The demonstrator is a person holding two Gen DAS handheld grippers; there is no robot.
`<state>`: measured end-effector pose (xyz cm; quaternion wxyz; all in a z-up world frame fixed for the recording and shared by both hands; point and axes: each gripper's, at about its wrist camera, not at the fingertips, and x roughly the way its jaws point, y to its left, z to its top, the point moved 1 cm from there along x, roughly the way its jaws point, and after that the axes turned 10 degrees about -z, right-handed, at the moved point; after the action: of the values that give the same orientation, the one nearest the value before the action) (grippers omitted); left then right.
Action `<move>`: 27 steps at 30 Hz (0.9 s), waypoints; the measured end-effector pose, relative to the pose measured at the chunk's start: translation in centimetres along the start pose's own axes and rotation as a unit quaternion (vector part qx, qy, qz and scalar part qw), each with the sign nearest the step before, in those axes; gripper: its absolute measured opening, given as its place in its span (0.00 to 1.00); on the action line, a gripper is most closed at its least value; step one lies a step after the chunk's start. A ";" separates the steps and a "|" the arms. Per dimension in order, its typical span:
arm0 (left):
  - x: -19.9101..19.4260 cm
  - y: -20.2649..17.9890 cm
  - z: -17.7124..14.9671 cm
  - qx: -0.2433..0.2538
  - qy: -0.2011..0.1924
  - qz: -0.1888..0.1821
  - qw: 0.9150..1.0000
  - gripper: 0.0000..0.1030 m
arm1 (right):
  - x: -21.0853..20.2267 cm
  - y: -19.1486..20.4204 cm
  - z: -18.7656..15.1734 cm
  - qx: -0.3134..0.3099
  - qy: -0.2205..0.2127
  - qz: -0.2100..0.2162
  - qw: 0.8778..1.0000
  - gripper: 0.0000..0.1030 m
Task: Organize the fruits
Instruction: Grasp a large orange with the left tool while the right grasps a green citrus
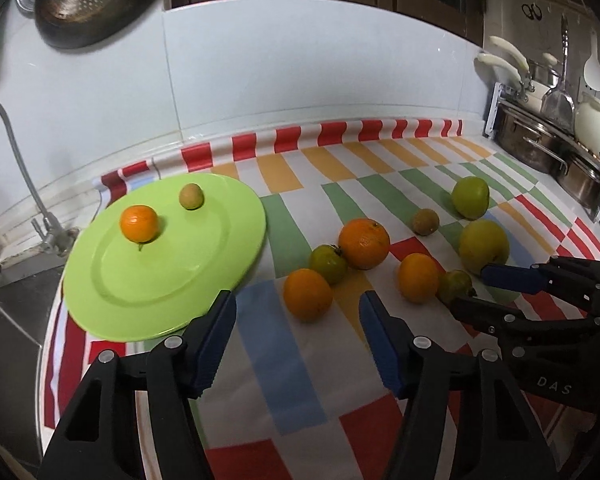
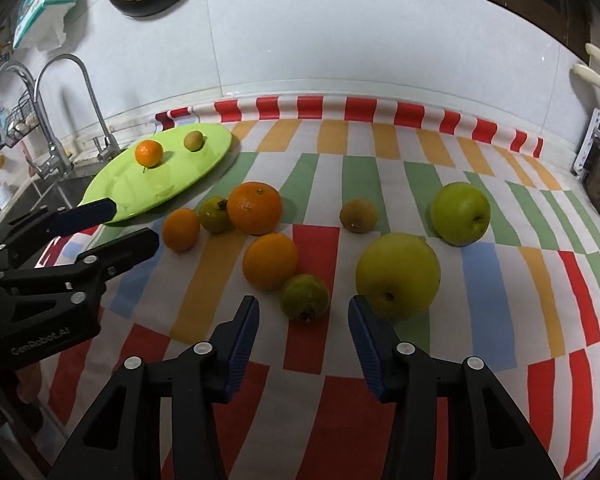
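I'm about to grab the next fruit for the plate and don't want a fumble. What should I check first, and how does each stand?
1. Left gripper empty, jaws apart: ok.
2. Right gripper empty, jaws apart: ok.
3. Small green fruit lined up between right jaws: ok.
4. Orange ahead of left jaws: ok.
5. Plate has room: ok, holds two fruits.
6. Neighbours clear of the green fruit: not ok, another orange touches it.
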<state>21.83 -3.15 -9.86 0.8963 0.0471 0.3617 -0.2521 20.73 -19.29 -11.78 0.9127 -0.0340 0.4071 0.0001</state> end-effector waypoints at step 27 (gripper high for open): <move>1.5 -0.4 0.3 0.001 0.036 -0.012 0.999 0.32 | -0.1 -0.4 0.7 0.005 -0.006 0.018 1.000 0.29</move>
<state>22.69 -4.21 -10.58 0.8797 0.0526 0.3936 -0.2617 21.20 -19.69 -11.26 0.9152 -0.0216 0.4022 0.0149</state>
